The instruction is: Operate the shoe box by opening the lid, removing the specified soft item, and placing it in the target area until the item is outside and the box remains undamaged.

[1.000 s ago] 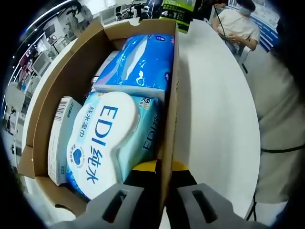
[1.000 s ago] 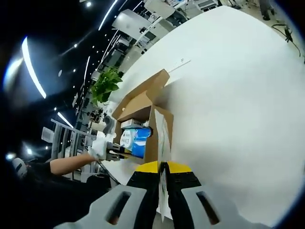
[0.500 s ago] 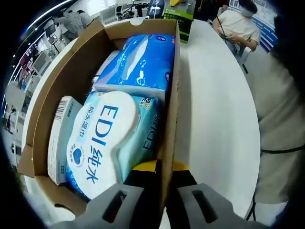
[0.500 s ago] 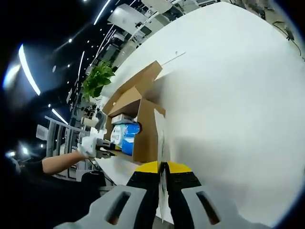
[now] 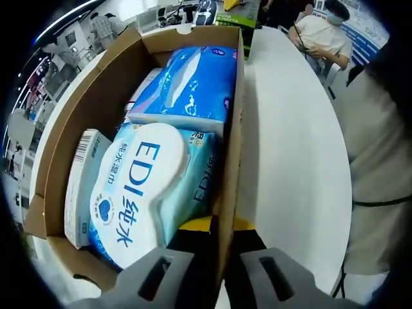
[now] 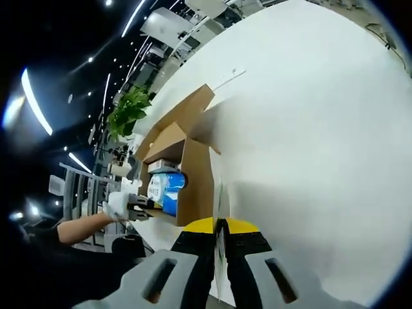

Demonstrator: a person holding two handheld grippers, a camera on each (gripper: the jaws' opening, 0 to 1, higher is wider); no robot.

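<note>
Nearest in the left gripper view, the left gripper (image 5: 222,257) is pinched on the near end of the shoe box's right side wall (image 5: 230,154), the cardboard edge running up between its jaws.

In the right gripper view, the right gripper (image 6: 219,257) is pressed together on a thin pale edge, seemingly the lid flap (image 6: 219,193) of the box, though the fisheye view leaves this uncertain.

The shoe box (image 5: 96,109) stands open on the white table (image 5: 290,161). Just inside its near end lies the wet-wipes pack (image 5: 148,193), light blue with a white lid label, touching the right wall. A small white carton (image 5: 80,187) stands beside it on the left. Beyond it sits a blue soft pack (image 5: 190,87), reaching the far wall.

Handling judgement: the wipes pack (taken here to be the specified soft item) looks soft, pliable and glossy, so likely slippery and moderately heavy. A hold on the wrapper's gathered end seam, or across its narrow side, would suit better than the smooth lid. The cardboard wall is thin and may crease under hard clamping.

Farther off, a seated person (image 5: 322,32) is at the table's far right.
</note>
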